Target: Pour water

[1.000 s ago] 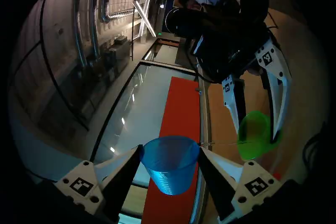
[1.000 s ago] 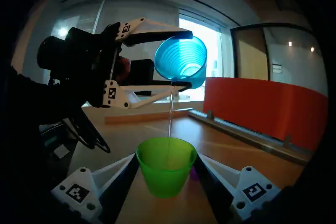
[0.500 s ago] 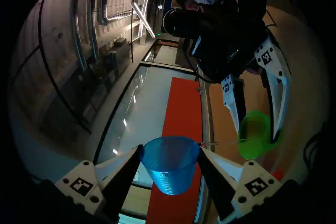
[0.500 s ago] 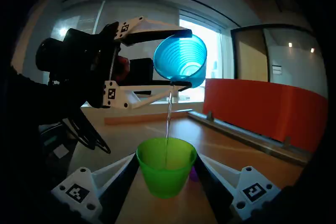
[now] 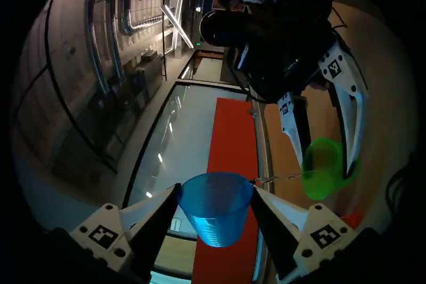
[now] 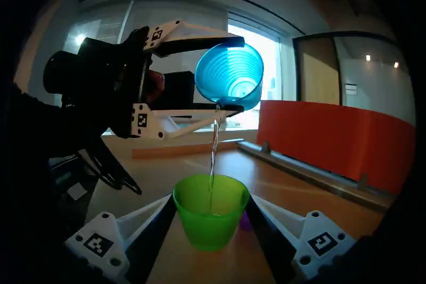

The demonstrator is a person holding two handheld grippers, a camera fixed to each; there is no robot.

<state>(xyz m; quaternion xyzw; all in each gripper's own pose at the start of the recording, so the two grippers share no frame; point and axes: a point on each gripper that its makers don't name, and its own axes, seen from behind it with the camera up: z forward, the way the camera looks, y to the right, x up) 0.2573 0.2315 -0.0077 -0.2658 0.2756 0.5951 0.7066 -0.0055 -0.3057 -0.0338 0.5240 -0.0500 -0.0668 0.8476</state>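
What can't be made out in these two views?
- Water level in the green cup: right gripper view, no clear line through its wall.
- Water left in the blue cup: right gripper view, backlit by the window.
- The purple thing: right gripper view, mostly hidden behind the green cup.

My left gripper (image 5: 214, 193) has the tipped cup (image 5: 215, 214) clamped between both fingers. It lies on its side, above and just behind the upright cup (image 6: 211, 220), which is pinched between the two fingers of my right gripper (image 6: 211, 201). A thread of water (image 6: 214, 145) drops from the tipped cup's lower lip into the upright cup. The table (image 6: 175, 169) lies under both. In the right gripper view, a rail (image 6: 314, 175) runs along the table to the right, with a panel (image 6: 341, 135) standing behind it.
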